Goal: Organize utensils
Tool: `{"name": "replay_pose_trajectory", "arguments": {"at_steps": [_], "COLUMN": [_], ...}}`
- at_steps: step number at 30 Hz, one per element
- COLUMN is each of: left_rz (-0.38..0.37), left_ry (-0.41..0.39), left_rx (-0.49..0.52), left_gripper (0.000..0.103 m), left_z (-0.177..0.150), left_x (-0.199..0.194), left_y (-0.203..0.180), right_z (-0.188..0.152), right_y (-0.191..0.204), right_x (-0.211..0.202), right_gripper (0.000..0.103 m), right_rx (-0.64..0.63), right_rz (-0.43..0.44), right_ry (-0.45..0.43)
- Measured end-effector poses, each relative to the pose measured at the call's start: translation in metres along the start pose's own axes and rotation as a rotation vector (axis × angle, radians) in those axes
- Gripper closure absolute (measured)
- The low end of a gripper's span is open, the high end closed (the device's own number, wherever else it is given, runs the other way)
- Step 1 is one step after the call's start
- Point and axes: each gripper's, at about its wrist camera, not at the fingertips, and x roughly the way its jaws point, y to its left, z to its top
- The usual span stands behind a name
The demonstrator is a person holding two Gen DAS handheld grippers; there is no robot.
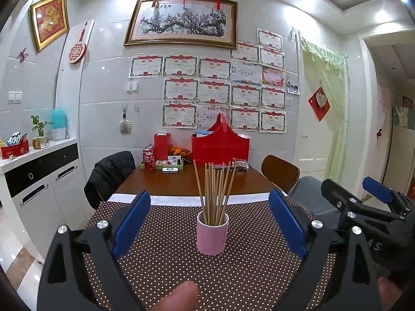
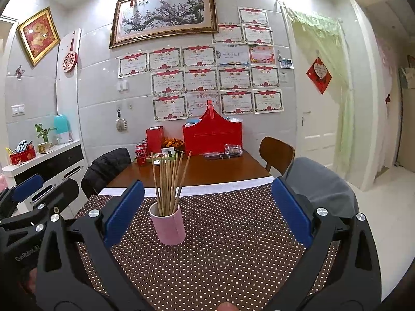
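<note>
While chopsticks are standing in the pink cup (nothing loose showing) | left gripper, right gripper gaping wide, holding nothing | task looking finished

Your left tool is matt black plastic with bright metal screw heads and blue pads that look rubbery and dull; your right tool is built the same; the mat under them looks like cloth, brown with pale dots, no shine; the cup is smooth pink with a soft matt finish; the chopsticks are pale, bare wood or bamboo; past the mat the bench is polished brown wood; the wall tiles are white and glossy, throwing back the lamps.
</note>
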Motion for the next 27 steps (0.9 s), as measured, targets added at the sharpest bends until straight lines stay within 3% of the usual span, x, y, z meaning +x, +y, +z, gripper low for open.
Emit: {"name": "replay_pose_trajectory", "arguments": {"at_steps": [14, 27], "left_rz": [0.016, 0.021], "left_ry": [0.004, 0.007], "left_rx": [0.014, 0.012], "left_gripper": [0.003, 0.004], "left_z": [-0.0009, -0.0012], "left_x": [-0.0012, 0.0022], "left_y": [-0.0018, -0.0017], "right_z": [-0.0011, -0.0023], "right_y": [-0.0045, -0.0044], "right_x": [-0.0001, 0.0011], "right_gripper": [0.006, 0.006], "right_rx": [0.013, 0.013], "right_rz": [0.004, 0.006], "right_ry": [0.005, 0.007]}}
